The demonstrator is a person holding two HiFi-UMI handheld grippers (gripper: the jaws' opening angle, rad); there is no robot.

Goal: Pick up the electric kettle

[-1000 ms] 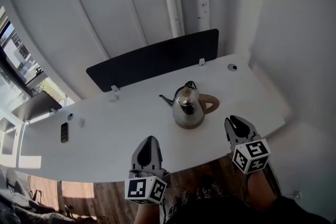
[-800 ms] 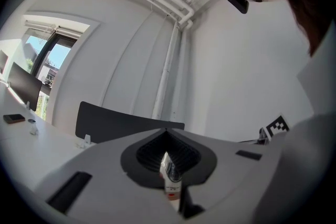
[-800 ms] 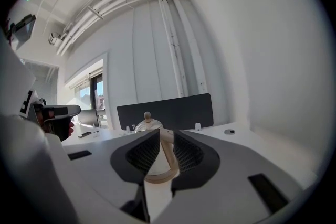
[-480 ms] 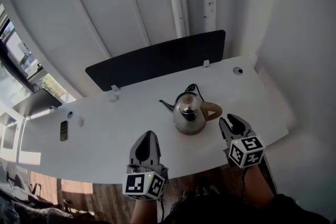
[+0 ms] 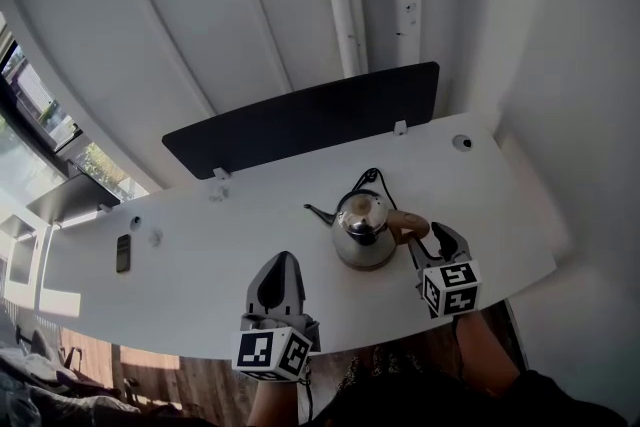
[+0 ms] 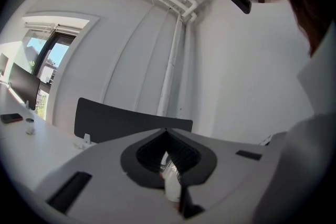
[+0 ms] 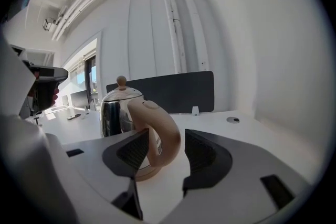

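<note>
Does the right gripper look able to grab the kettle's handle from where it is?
Probably yes: the right gripper has its jaws opening, the handle already stands in the gap between them, and nothing blocks the way.

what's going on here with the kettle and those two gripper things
A person stands at a white desk with a two-jaw gripper in each hand. The right gripper is at the electric kettle: its jaws are opening, and the kettle's tan handle sits between them, with the pads not pressing on it. The left gripper is shut and empty, over the desk's near edge beside the kettle. The kettle stands on the desk, not yet lifted.
</note>
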